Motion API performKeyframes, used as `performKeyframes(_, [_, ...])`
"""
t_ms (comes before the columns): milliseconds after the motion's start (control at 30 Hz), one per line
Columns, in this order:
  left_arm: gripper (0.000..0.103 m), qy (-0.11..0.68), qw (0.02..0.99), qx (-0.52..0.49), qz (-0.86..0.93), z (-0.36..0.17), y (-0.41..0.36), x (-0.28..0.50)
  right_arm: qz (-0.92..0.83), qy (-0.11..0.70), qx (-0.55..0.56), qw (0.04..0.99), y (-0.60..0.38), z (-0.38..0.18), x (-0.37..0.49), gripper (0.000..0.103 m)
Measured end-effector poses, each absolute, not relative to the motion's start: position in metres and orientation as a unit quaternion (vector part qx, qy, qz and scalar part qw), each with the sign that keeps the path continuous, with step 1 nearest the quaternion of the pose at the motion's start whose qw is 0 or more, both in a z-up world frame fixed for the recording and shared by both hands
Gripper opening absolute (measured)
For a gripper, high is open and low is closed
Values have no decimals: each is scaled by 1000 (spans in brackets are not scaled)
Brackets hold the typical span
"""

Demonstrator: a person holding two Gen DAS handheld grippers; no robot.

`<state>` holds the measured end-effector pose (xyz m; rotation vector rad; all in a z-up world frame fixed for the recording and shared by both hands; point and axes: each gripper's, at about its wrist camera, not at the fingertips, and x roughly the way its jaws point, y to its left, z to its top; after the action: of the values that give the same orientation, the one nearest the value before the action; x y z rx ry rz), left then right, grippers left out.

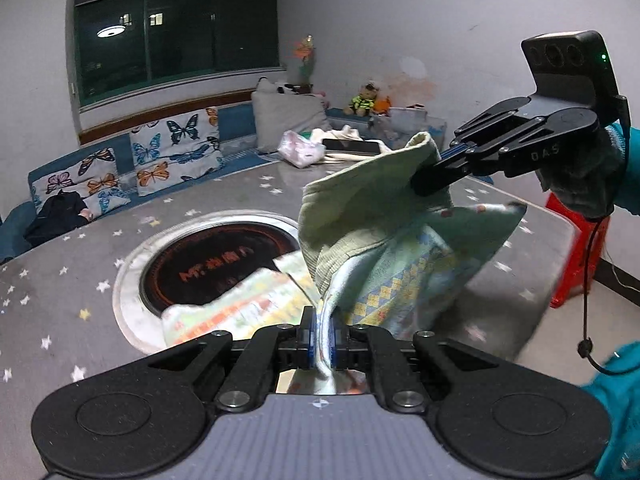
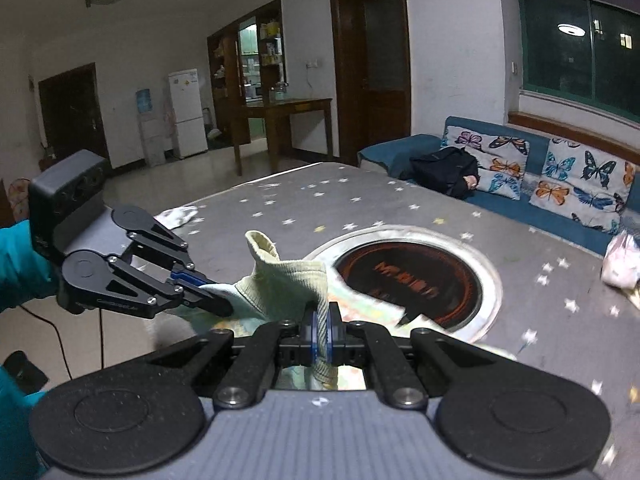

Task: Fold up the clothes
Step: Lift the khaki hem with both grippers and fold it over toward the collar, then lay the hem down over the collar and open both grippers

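Note:
A small pale green garment [image 1: 384, 240] with a ribbed waistband and a colourful print hangs lifted over the table; it also shows in the right wrist view [image 2: 288, 284]. My left gripper [image 1: 323, 340] is shut on its lower edge. My right gripper [image 1: 424, 184] is shut on the ribbed waistband, higher up and to the right. In the right wrist view my right gripper [image 2: 320, 332] pinches the ribbed band, and my left gripper [image 2: 218, 300] grips the cloth to its left. Part of the garment trails on the table.
The grey star-print table [image 1: 80, 280] has a round black burner inset [image 1: 216, 264] with a metal rim. More clothes and a phone [image 1: 352, 146] lie at the far edge. A blue sofa [image 2: 520, 184] with butterfly cushions lies behind. A red stool [image 1: 576, 256] stands at the right.

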<state>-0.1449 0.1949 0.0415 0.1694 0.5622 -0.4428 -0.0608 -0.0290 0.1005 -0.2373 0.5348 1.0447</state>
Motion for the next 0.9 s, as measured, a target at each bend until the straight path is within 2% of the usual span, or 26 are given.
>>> performKeyframes(333, [6,310,931,62,-181,25,219,-48,450,277,-138,837,16,78,32,3])
performKeyframes(600, [7,369,916,29,-158,-16,231,2,413,319,-136,842,42,18,78,5])
performKeyframes(667, [10,376,913,24,-154,-21,232,6,402,324,-130,846,41,10,82,7])
performKeyframes(700, [11,377,914,23,-152,-22,233,6,397,326,-127,848,40,7,83,13])
performKeyframes(767, [14,375,915,21,-148,-22,234,6,386,323,-122,855,34,6,84,16])
performKeyframes(833, [26,371,918,23,-136,-21,235,6,378,316,-118,862,26,10,81,19])
performKeyframes(900, [32,366,922,24,-123,-20,236,6,371,310,-111,868,16,15,74,19])
